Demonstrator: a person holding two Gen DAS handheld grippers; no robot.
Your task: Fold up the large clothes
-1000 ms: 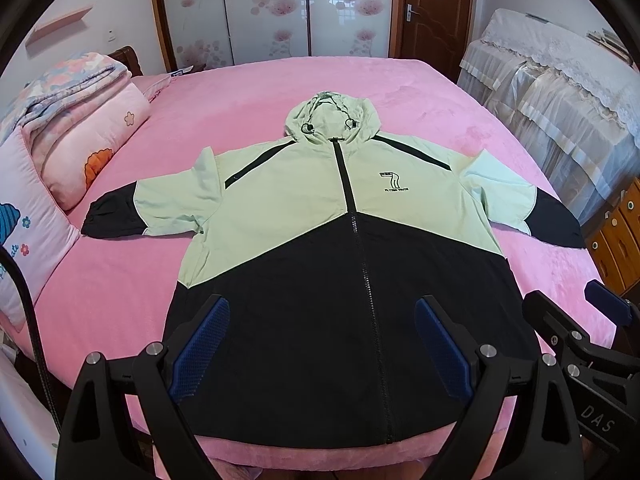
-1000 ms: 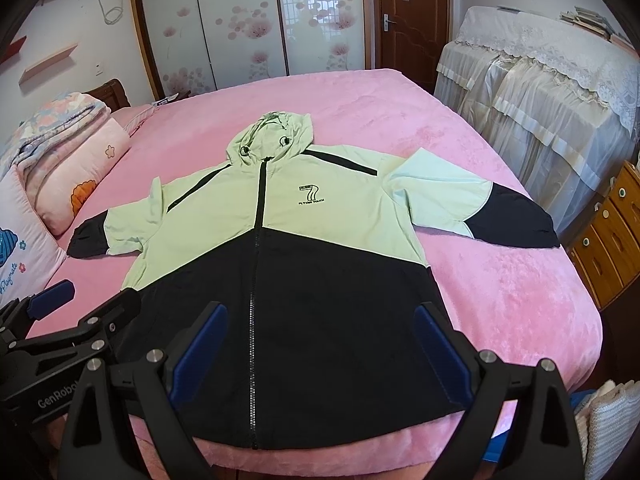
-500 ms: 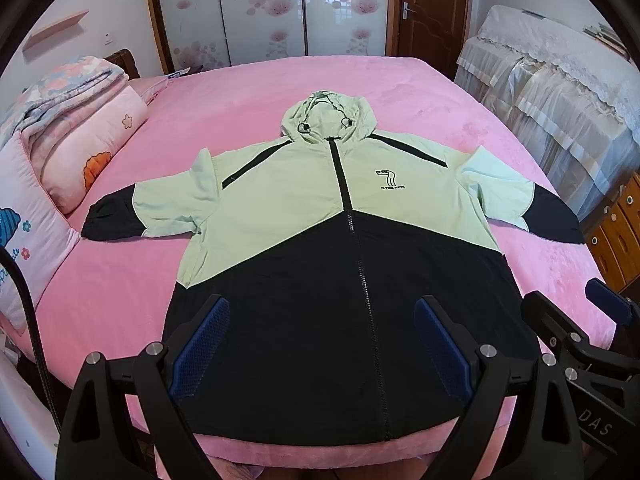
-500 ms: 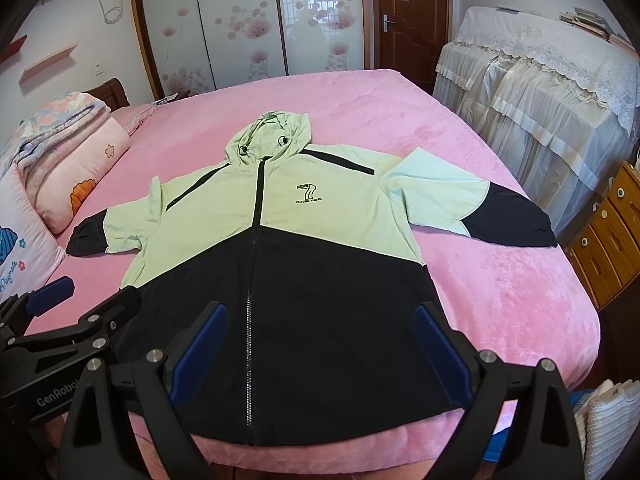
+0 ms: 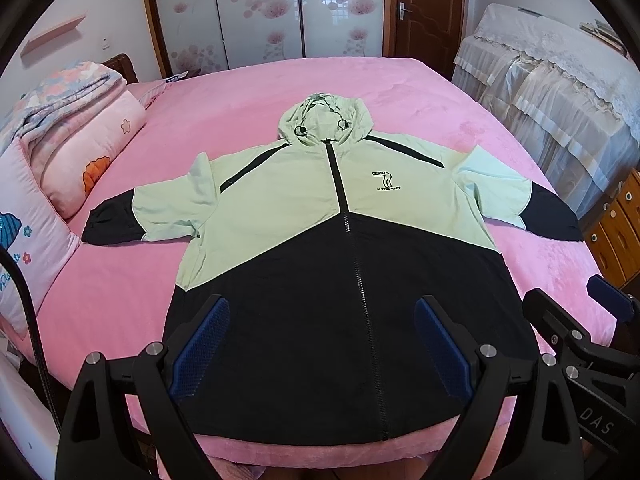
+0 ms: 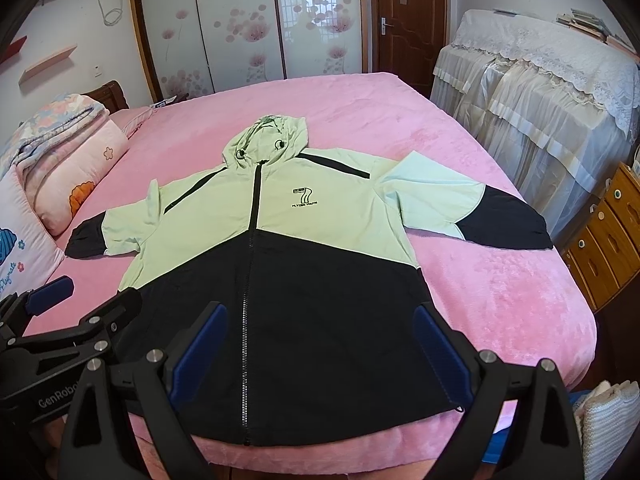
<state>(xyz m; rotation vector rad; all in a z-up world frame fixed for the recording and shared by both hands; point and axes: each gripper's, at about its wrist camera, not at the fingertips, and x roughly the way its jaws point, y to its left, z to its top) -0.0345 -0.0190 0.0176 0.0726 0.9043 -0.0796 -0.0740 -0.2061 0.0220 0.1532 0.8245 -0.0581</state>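
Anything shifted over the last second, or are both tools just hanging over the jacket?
Almost nothing changed. Both views drifted very slightly. The left tool and right tool stay open above the hem, holding nothing. The hooded jacket lies flat, zipped, sleeves spread, on the pink bed.

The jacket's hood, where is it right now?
In both views the hood lies flat mid-bed on the pink bedspread, at the jacket's far end, pointing toward the wardrobe doors.
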